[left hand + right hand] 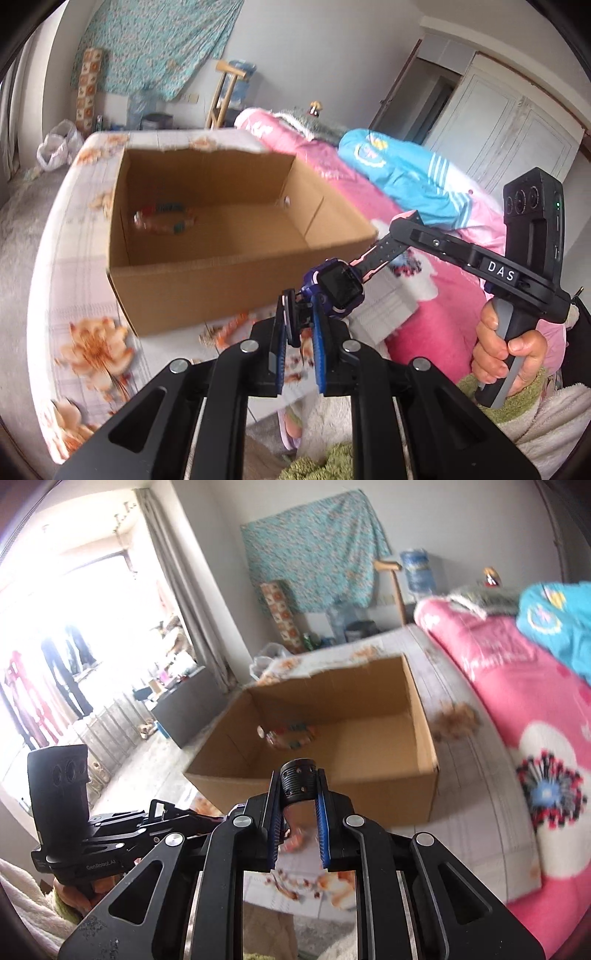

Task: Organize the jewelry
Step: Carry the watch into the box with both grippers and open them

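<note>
A child's watch (340, 288), purple-blue with a black screen, hangs in the air in front of an open cardboard box (177, 284). My left gripper (301, 314) is shut on its near strap. The far strap (384, 251) is black and pink and runs up right to my right gripper (404, 223), which a hand (506, 347) holds. In the right wrist view my right gripper (298, 779) is shut on the ribbed black strap end (298, 786). The box (369, 797) lies just beyond it. A beaded bracelet (164, 218) (291, 734) lies on the box floor.
The box stands on a bed with a floral sheet (88, 347). A pink quilt (436, 332) and a blue jacket (402, 173) are piled to the right. A white wardrobe (509, 122) stands behind, and a bright window (74, 627) is at the left.
</note>
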